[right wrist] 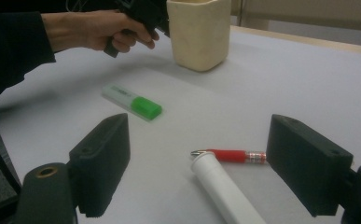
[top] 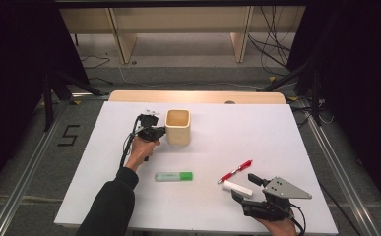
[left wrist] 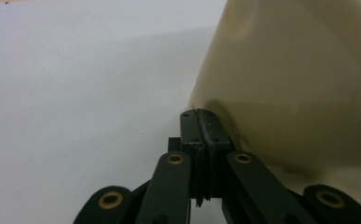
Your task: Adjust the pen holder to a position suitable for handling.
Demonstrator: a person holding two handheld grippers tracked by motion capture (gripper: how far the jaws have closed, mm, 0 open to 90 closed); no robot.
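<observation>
**Left claw bracing the cup, right claw lining up on the white tube**

Left side first. Our left gripper point(top: 159, 131) sits toward the far edge of the tabletop point(top: 296, 147), jaws pressed together with nothing between them. In the left gripper view the closed tips point(left wrist: 200, 122) rest against the lower wall of the cream cup point(top: 178, 127); touching or a hair apart, we cannot say for sure. The cup stands upright, left of the middle, open mouth up.

Middle, toward the near edge: a green highlighter point(top: 174, 176) lies flat, well apart from both claws.

Right side. A red pen point(top: 235, 171) lies slanted, and just beside its near end a white tube point(top: 238, 188) lies on the tabletop. Our right gripper point(top: 242, 187) hovers at the near right corner, jaws spread wide; in the right gripper view the tube point(right wrist: 225, 189) runs between the two pads without touching either, with the pen point(right wrist: 232, 155) crossing just past its tip.

Our reading: the tube is the next pick, the cup its likely home.

To do it well:
- keep the left claw steady against the cup so it won't slide
- centre the tube between the pads before closing
- keep the pen out of the pinch
- close gently; a round tube may roll
</observation>
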